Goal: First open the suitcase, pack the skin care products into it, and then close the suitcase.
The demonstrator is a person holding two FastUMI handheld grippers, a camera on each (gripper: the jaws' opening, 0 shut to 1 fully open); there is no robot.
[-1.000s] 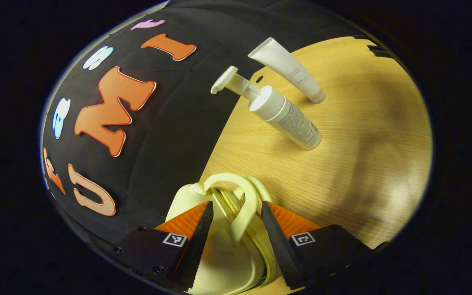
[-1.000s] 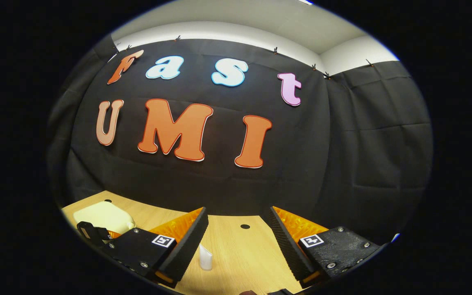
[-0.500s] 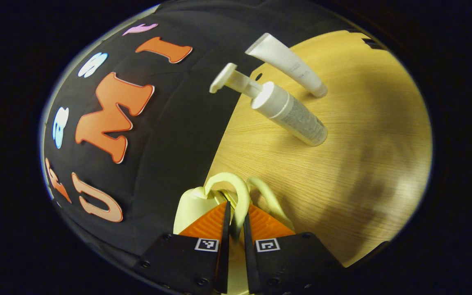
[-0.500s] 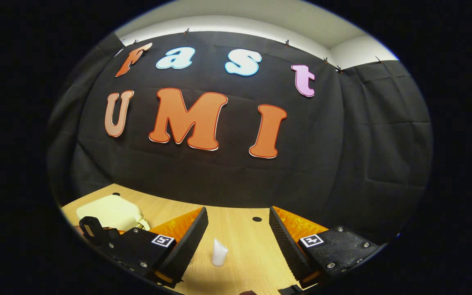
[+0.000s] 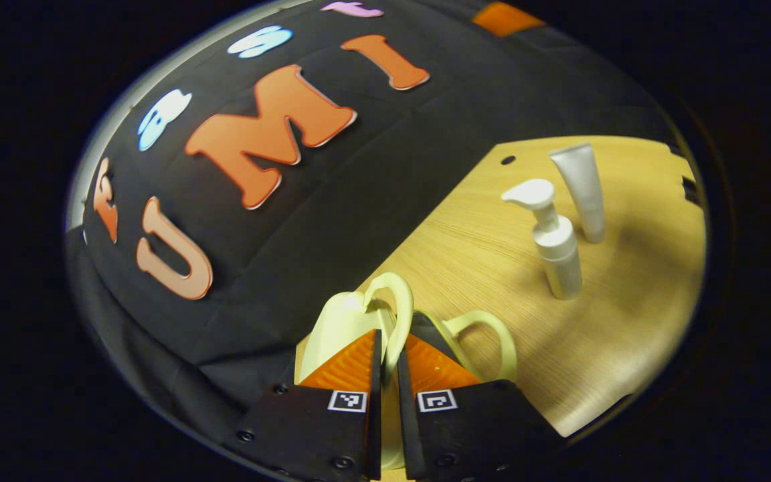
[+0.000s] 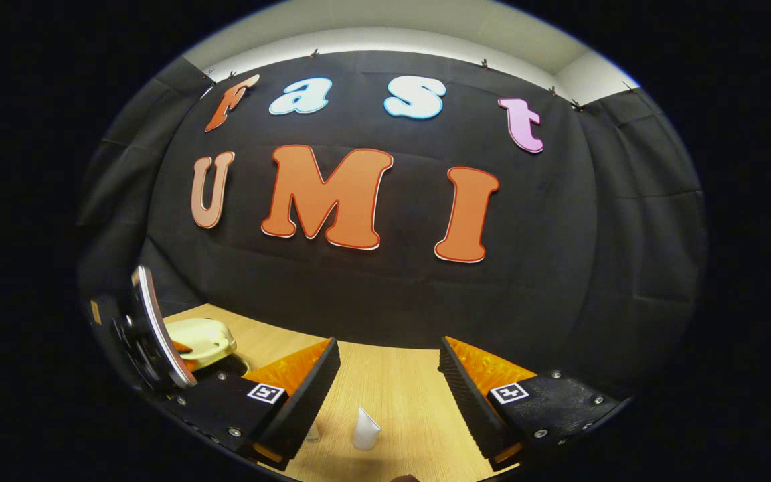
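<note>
Left hand-held gripper (image 5: 385, 375) closed tight on one pale yellow handle (image 5: 395, 314) of the small suitcase (image 5: 345, 328), second handle (image 5: 489, 338) free just beside. Suitcase at table (image 5: 466, 254) edge near the booth wall, lid seemingly parting from the base, though opening hard to judge. Pump bottle (image 5: 556, 248) and white tube (image 5: 583, 191) upright further along the table, well apart from the suitcase. Right hand-held gripper (image 6: 389, 388) wide open, holding nothing, above the tube (image 6: 364, 428). Best to lift the handle slowly in an arc about the hinge, keeping firm pinch, maybe steadying the base so it does not slide.
</note>
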